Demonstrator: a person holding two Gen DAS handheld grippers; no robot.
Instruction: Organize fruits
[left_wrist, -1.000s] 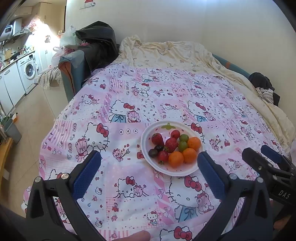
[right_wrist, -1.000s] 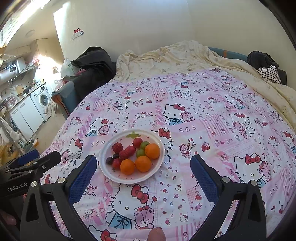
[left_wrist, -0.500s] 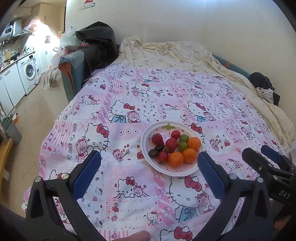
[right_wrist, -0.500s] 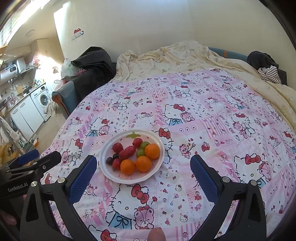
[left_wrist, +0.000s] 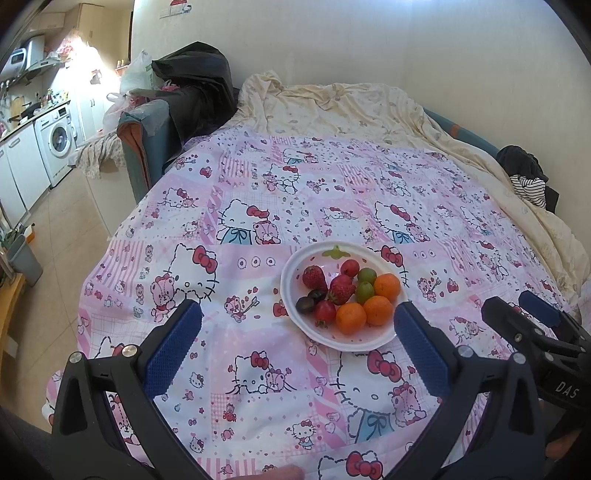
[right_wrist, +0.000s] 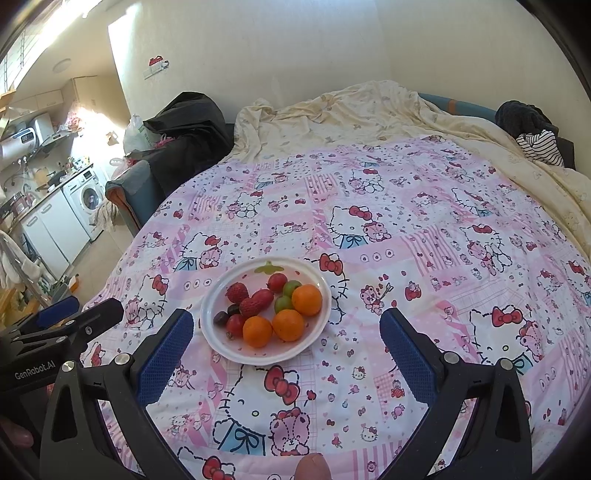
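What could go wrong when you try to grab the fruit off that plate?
The white round plate sits on a soft pink cartoon-print quilt, so pressing down might tip it. The fruits touch: nudging one round orange tangerine could roll another out. Squeezing a red strawberry hard might squash it. Both grippers' jaws are wide open, holding nothing.

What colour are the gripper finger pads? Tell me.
Blue, textured pads on black fingers; clearest in the right wrist view.
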